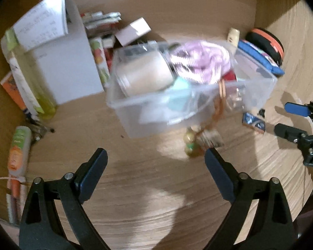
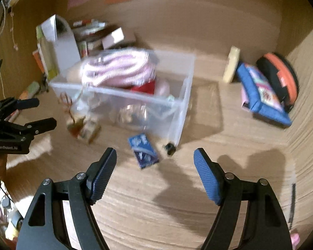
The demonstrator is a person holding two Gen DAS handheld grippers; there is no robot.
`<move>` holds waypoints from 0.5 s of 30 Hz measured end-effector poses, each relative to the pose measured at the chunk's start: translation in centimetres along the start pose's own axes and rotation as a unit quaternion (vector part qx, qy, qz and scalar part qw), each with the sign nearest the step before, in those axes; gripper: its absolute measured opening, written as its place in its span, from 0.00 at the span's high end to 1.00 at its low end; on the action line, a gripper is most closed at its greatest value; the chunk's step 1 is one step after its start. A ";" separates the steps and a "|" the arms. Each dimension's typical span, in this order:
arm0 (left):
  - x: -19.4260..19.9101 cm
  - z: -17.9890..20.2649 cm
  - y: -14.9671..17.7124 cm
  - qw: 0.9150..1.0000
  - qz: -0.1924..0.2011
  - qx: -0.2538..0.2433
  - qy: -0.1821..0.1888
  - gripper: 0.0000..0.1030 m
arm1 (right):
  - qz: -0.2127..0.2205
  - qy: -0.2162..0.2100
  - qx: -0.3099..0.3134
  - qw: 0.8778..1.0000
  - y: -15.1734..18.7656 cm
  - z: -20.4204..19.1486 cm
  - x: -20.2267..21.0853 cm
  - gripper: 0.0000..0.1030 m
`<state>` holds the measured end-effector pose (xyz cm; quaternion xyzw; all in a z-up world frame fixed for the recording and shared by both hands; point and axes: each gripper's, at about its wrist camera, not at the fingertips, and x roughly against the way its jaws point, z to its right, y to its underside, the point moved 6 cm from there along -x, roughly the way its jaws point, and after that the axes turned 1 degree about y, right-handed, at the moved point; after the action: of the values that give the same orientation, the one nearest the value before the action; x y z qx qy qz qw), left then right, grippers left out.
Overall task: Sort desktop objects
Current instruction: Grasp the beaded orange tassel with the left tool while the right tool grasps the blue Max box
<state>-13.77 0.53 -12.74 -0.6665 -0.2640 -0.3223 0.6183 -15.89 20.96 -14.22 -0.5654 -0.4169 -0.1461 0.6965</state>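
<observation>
Bare desk (image 2: 156,208) lies open toward the near edge. Clear bin (image 2: 177,104), blue packet (image 2: 144,151) and, apparently, a small trinket (image 1: 191,143) obstruct mid-desk.

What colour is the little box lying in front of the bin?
Blue with white print; the box shows best in the right wrist view.

Wooden desk (image 2: 156,204): clear bin (image 2: 177,112), blue packet (image 2: 144,151), books (image 1: 98,41).
</observation>
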 end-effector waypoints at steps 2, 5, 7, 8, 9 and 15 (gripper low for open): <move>-0.4 0.4 0.4 1.000 -0.006 -0.002 0.008 0.08 | -0.016 -0.021 -0.005 1.000 0.5 -0.3 -0.7 0.30; -0.8 0.8 0.7 1.000 -0.011 -0.005 0.019 0.15 | -0.030 -0.034 0.001 0.999 1.0 -0.8 -1.5 0.36; -1.3 1.0 0.9 0.999 -0.021 -0.006 0.031 0.24 | -0.038 -0.040 0.010 0.998 1.1 -1.0 -2.1 0.44; -1.5 1.0 0.9 0.999 -0.024 -0.006 0.036 0.24 | -0.044 -0.042 0.011 0.998 1.2 -1.1 -2.4 0.49; -1.6 1.1 1.0 0.999 -0.026 -0.006 0.039 0.26 | -0.049 -0.045 0.013 0.998 1.1 -1.1 -2.8 0.51; -1.8 1.7 0.9 0.998 -0.028 -0.017 0.052 0.27 | -0.048 -0.033 0.037 0.998 0.5 -1.5 -3.6 0.53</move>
<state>-14.13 2.21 -14.74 -0.6512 -0.2445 -0.3784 0.6108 -17.14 18.83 -17.29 -0.5233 -0.4716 -0.1450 0.6948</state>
